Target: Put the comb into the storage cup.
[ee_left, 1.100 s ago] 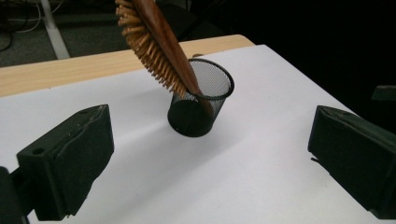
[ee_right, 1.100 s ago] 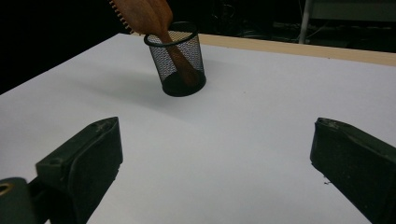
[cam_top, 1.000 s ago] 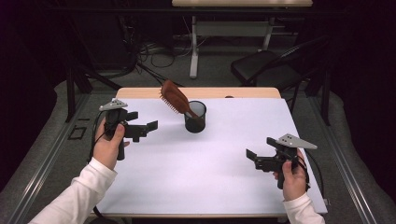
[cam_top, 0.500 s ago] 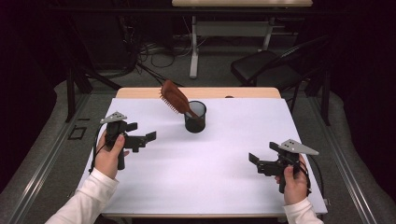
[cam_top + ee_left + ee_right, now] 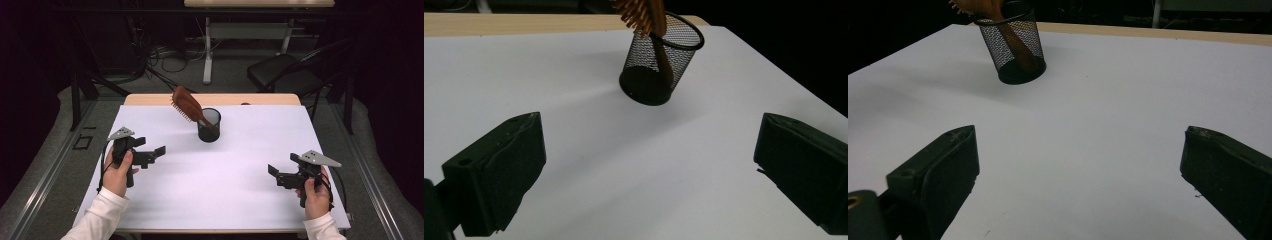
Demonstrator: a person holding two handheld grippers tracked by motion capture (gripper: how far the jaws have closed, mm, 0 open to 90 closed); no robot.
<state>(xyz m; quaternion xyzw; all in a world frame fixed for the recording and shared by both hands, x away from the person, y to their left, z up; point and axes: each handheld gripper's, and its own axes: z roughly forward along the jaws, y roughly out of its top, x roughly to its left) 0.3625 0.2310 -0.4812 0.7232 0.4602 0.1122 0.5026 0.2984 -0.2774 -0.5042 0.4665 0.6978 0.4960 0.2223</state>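
I take the black mesh cup (image 5: 209, 125) as my landmark. It stands upright on the white-covered bench (image 5: 240, 190), toward the far edge and a little left of the middle. A brown hairbrush (image 5: 186, 104) sits in it handle down, its bristled head leaning out over the rim up and to the left of the cup. In the left gripper view I see the cup (image 5: 659, 62) ahead and slightly right of centre, the brush handle (image 5: 663, 60) showing through the mesh and the bristles just above the rim. In the right gripper view the cup (image 5: 1013, 47) sits ahead and to the left, with the handle again visible through the mesh.

My left tool (image 5: 156, 152) hovers on the near left of the cup, well apart from it, its jaws spread wide with nothing between them; they point roughly toward the cup. My left hand (image 5: 117, 170) grips its body.

My right tool (image 5: 274, 172) is on the near right of the cup, farther from it than the left one, its jaws also spread and empty, aimed back toward the cup. My right hand (image 5: 315, 197) holds it close to the near edge of the bench.
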